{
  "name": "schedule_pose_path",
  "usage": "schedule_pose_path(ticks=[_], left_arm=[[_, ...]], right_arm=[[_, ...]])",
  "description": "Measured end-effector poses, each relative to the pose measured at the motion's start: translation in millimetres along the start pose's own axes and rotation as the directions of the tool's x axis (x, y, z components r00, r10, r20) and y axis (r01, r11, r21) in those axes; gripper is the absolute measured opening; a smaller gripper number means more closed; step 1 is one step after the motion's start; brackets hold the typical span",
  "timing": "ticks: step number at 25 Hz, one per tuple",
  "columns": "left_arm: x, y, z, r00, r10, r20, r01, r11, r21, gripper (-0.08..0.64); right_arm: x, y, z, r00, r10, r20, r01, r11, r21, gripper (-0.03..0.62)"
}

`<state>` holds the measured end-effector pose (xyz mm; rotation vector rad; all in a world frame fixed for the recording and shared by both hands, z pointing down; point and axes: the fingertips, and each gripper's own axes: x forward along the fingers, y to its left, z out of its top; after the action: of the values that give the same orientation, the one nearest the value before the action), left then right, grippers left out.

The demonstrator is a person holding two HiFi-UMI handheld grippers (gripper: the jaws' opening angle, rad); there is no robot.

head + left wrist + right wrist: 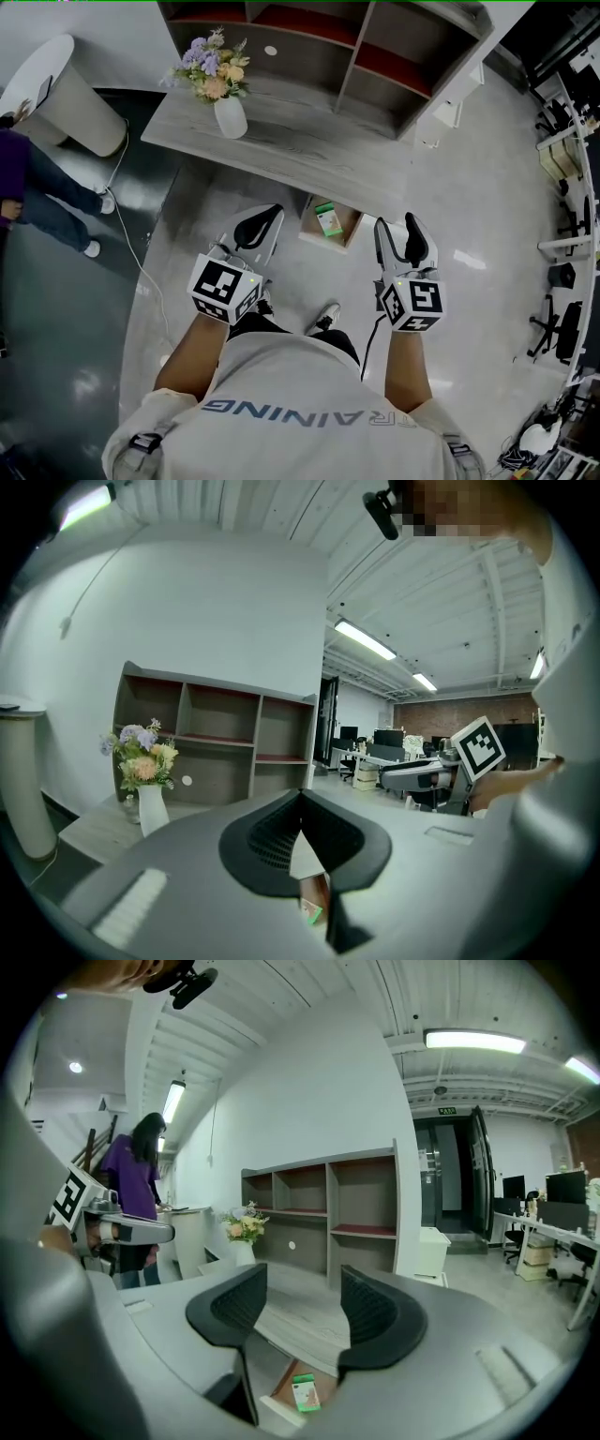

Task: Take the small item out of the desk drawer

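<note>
The desk drawer (349, 223) stands pulled out under the grey desk's (300, 141) front edge. A small green box (327, 220) lies inside it. My left gripper (267, 217) hovers just left of the drawer, its jaws shut with nothing in them. My right gripper (396, 225) hovers just right of the drawer, open and empty. In the right gripper view the right gripper (302, 1302) points over the desk edge, with the green box (303, 1393) in the drawer (281, 1387) below. In the left gripper view a slit under the shut left gripper (300, 803) shows a bit of the green box (311, 913).
A white vase of flowers (230, 112) stands on the desk's left part. A shelf unit (356, 47) sits behind the desk. A person (37, 187) stands at far left by a white round pedestal (66, 94). A cable (131, 244) trails over the floor.
</note>
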<state>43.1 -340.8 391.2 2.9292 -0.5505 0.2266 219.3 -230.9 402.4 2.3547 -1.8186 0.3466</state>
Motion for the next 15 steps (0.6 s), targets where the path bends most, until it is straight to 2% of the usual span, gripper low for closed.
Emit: schedule_pose_path(ticks=[5,7,11,15], left_arm=[[-1.6,-8.1,-0.4,1.0,0.023,-0.004,-0.023,1.0,-0.001,-0.002],[-2.2,-11.3,-0.8,1.0,0.027,-0.004,-0.027,1.0,-0.003,-0.002],[-1.9,-17.9,-4.2,1.0,0.025,-0.012,-0.026,1.0,-0.007,-0.002],[0.8,-19.6,-17.3,0.999,0.031,-0.036,-0.032,0.999,-0.02,-0.002]], right_arm=[[-0.4,-2.8,-8.5,0.999,0.016,-0.042,-0.018,0.999,-0.036,0.4],[-2.9,-2.2,-10.5,0.999,0.019,-0.049,-0.022,0.999,-0.048,0.43],[-3.6,-4.2,-24.8,0.996,0.015,-0.087,-0.019,0.999,-0.051,0.439],[11.1,-2.0,-72.3,0.979,0.012,-0.203,-0.028,0.997,-0.076,0.44]])
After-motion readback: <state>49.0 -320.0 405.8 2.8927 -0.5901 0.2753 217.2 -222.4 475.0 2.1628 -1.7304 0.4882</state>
